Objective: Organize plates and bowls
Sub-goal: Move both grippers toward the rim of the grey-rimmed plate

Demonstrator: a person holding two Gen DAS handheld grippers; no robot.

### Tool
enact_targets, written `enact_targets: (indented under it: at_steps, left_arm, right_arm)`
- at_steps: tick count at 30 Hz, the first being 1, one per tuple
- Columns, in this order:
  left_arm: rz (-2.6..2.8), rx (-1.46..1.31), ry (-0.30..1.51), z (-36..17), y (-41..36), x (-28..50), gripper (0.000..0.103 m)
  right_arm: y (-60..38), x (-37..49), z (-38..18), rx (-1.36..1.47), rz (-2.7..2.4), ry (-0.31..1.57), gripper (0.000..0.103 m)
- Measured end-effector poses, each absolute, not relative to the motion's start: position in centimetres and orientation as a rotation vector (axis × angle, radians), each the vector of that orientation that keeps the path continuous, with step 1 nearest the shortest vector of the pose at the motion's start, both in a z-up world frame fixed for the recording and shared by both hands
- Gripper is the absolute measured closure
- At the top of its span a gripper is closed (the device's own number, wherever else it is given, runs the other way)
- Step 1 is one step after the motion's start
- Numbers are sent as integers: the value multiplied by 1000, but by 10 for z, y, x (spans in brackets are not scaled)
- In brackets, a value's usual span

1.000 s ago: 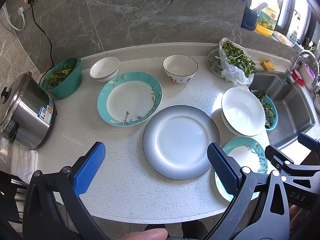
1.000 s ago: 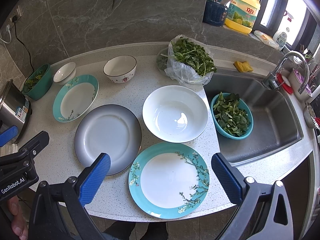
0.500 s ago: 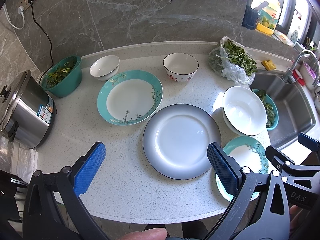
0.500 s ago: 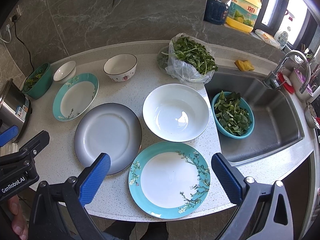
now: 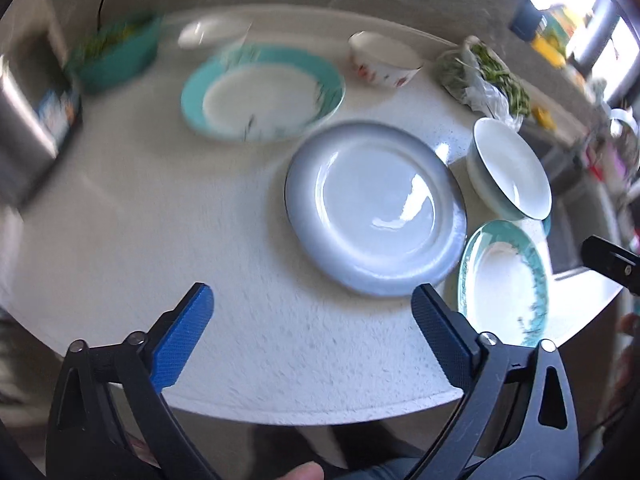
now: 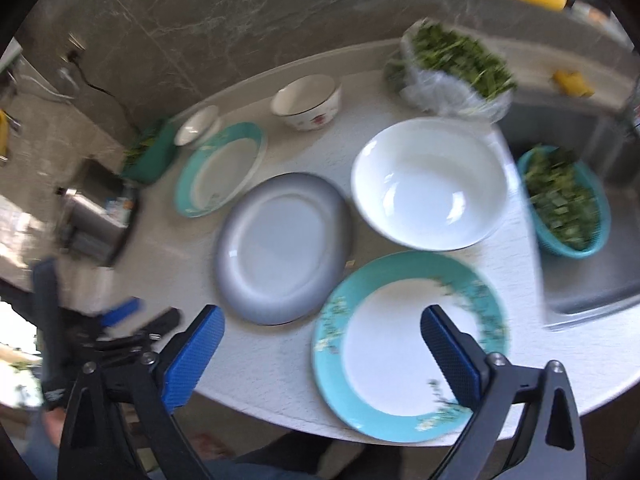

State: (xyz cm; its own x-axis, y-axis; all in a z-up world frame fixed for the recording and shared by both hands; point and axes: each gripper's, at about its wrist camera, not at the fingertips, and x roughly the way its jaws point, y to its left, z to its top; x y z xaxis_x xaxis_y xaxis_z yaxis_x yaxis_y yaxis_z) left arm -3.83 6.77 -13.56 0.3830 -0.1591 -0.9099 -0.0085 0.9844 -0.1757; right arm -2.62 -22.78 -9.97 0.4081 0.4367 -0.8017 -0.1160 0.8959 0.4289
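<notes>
On the white counter lie a grey-rimmed plate (image 5: 376, 208) (image 6: 280, 248), a teal floral plate near the front edge (image 6: 408, 340) (image 5: 504, 280), a second teal plate further back (image 5: 260, 92) (image 6: 220, 168), a large white bowl (image 6: 430, 182) (image 5: 512, 168), a patterned bowl (image 5: 380, 64) (image 6: 306, 100) and a small white bowl (image 6: 198, 124). My left gripper (image 5: 310, 336) is open and empty, low over the front counter left of the grey plate. My right gripper (image 6: 320, 352) is open and empty, over the near teal plate's left rim.
A bag of greens (image 6: 452, 68) lies at the back. A teal basket of greens (image 6: 564, 200) sits in the sink at right. A green bowl of greens (image 5: 116, 52) and a steel cooker (image 5: 28, 120) stand at left. The counter's front edge curves close below both grippers.
Both grippers have dropped lower and moved forward towards the counter, tilting as they go; the views are motion-blurred. The dishes have not moved. Both grippers stay open.
</notes>
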Motion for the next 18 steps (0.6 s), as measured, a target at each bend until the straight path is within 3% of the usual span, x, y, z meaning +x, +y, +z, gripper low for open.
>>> enact_targets:
  at_steps: [4, 9, 14, 18]
  left_arm:
    - [-175, -374, 1231, -171, 87, -44, 2]
    - [-218, -301, 1332, -194, 81, -34, 0]
    - [-283, -403, 1297, -192, 107, 1, 2]
    - [-377, -371, 1302, -205, 120, 33, 2]
  right_arm:
    - [-240, -12, -121, 508, 544, 1131, 8]
    - [-242, -1, -140, 674, 657, 1107, 11]
    - [-238, 15, -151, 698, 602, 1098, 24]
    - [-240, 30, -162, 717, 540, 1126, 25]
